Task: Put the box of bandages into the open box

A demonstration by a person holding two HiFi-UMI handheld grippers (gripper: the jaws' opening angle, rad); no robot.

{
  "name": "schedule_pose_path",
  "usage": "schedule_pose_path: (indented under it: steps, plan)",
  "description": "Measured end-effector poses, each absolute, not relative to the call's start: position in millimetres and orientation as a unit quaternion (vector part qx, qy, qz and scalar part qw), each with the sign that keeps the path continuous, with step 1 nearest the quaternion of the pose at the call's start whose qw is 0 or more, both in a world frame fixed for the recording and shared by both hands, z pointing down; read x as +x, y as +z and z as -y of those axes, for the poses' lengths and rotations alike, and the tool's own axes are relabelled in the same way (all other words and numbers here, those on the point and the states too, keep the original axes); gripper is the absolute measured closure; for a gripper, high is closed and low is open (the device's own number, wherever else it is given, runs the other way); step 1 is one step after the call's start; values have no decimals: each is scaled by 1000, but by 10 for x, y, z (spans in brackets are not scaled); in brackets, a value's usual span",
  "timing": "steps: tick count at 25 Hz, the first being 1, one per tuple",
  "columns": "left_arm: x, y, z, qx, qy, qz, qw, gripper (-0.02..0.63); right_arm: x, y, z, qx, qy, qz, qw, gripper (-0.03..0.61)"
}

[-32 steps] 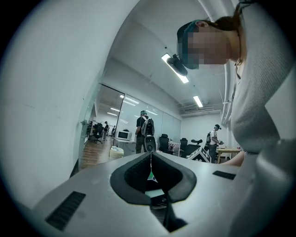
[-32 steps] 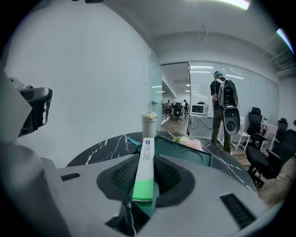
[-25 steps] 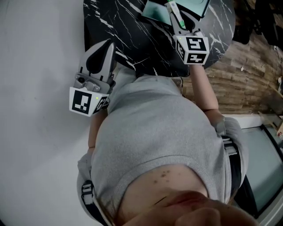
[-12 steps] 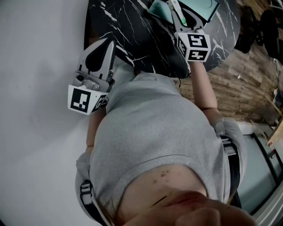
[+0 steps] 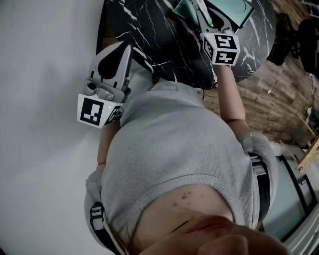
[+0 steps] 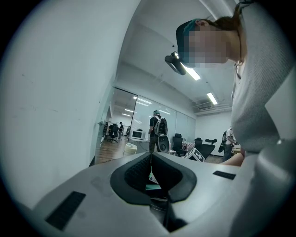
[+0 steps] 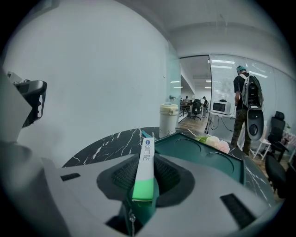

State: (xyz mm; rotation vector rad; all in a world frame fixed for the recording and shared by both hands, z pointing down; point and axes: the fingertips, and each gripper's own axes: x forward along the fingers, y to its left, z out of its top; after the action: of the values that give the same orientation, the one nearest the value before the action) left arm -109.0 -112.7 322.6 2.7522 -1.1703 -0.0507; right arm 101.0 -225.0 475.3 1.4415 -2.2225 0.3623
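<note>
My right gripper (image 7: 148, 156) is shut on the box of bandages (image 7: 144, 178), a thin box with a white and green edge and teal sides, held edge-up between the jaws. Just beyond it lies the open box (image 7: 208, 155), dark teal with round recesses inside, on a black marble table (image 7: 111, 146). In the head view the right gripper (image 5: 193, 7) holds the bandage box (image 5: 183, 9) over the table, beside the open box (image 5: 234, 10). My left gripper (image 5: 113, 55) hangs at the table's left edge, its jaws (image 6: 151, 154) shut and empty.
A white canister (image 7: 168, 119) stands at the back of the table, and pink and white flowers (image 7: 213, 143) lie by the open box. A person with a backpack (image 7: 245, 106) stands beyond. A white wall is on the left, and my own grey-shirted torso (image 5: 179, 164) fills the head view.
The head view has slid slightly, and the right gripper with the bandage box sits a bit further up and right. The left gripper has hardly moved.
</note>
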Motion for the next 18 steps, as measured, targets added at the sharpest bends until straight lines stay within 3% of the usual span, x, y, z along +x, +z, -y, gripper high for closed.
schedule_pose_path:
  steps: [18]
  plan:
    - [-1038,3204,1140,923,-15,378,72,601,898,4920,2323,504,140,817,243,430]
